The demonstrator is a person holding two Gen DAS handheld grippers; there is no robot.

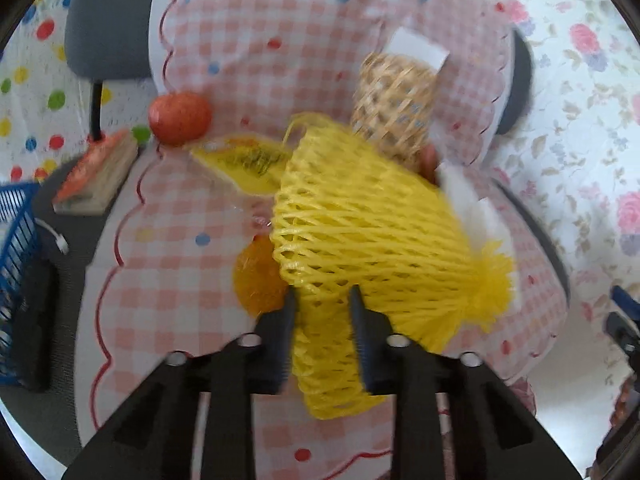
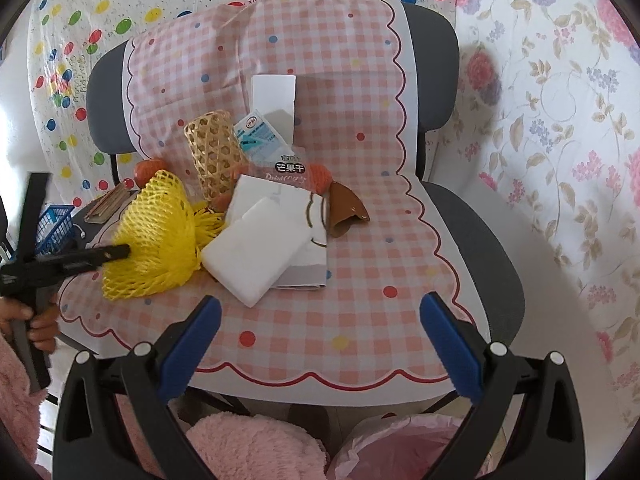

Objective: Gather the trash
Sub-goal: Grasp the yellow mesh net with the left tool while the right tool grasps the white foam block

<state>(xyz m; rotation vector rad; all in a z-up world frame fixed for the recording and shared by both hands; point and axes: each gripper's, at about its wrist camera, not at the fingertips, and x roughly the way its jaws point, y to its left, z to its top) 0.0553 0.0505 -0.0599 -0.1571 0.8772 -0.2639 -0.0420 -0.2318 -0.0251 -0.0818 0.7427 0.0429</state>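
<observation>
My left gripper point(image 1: 322, 312) is shut on a yellow foam fruit net point(image 1: 360, 240) and holds it just above the checked cloth on the chair seat; the net also shows at the left of the right wrist view point(image 2: 156, 236). My right gripper point(image 2: 320, 344) is open and empty over the seat's front edge. On the seat lie a dried mango packet point(image 2: 290, 170), a white sponge block point(image 2: 252, 252), a folded white paper point(image 2: 304, 216), a brown wrapper point(image 2: 344, 208), a blue-white packet point(image 2: 258, 138) and a yellow wrapper point(image 1: 248, 164).
A woven bamboo tube point(image 2: 212, 152) stands mid-seat. A tomato point(image 1: 180, 118) and an orange point(image 1: 256, 280) lie near the net. A book point(image 1: 96, 172) and a blue basket point(image 1: 16, 272) sit left of the chair. A pink-lined bin point(image 2: 404, 448) is below the seat front.
</observation>
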